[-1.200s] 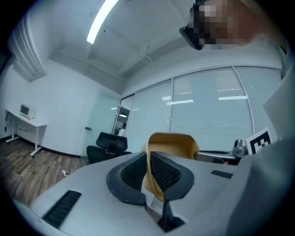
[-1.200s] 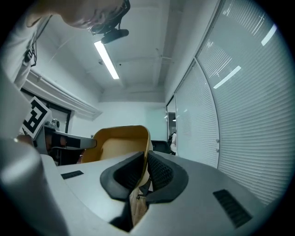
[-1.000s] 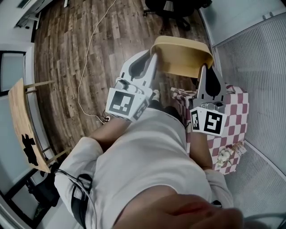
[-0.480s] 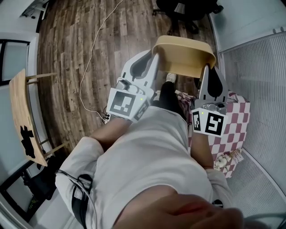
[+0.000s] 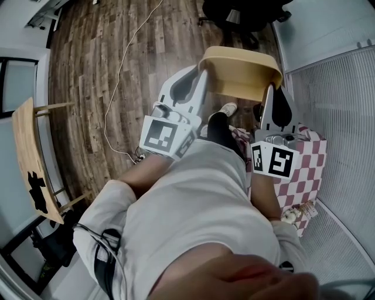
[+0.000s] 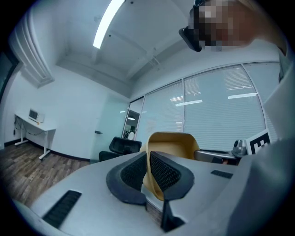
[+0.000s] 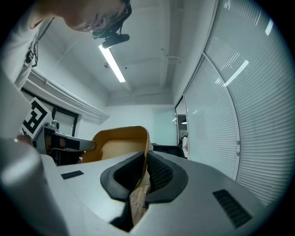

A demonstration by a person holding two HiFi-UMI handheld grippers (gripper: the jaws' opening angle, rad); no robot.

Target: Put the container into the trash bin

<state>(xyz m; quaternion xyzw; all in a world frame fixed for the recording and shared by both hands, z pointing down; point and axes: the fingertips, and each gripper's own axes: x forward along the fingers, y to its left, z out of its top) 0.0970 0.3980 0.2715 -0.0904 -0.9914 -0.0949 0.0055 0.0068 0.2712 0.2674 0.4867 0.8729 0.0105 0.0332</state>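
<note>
A tan paper container [image 5: 240, 73], an open tray with thin walls, is held up in front of me between both grippers. My left gripper [image 5: 202, 76] is shut on the container's left wall [image 6: 148, 168], which sits pinched between the dark pads. On the right wall [image 7: 144, 177] my right gripper [image 5: 268, 94] is shut the same way. In the head view the container hangs level above the wooden floor. No trash bin shows in any view.
A low table with a red-and-white checked cloth [image 5: 304, 170] stands at my right, by a glass wall with blinds [image 5: 334, 88]. A black office chair [image 5: 243, 14] is ahead. A white cable [image 5: 114, 88] runs over the floor, and a wooden bench [image 5: 29, 158] stands at the left.
I have walked forward with the container held between both grippers. The checked table has slid back under my right arm and my foot now shows below the container.
</note>
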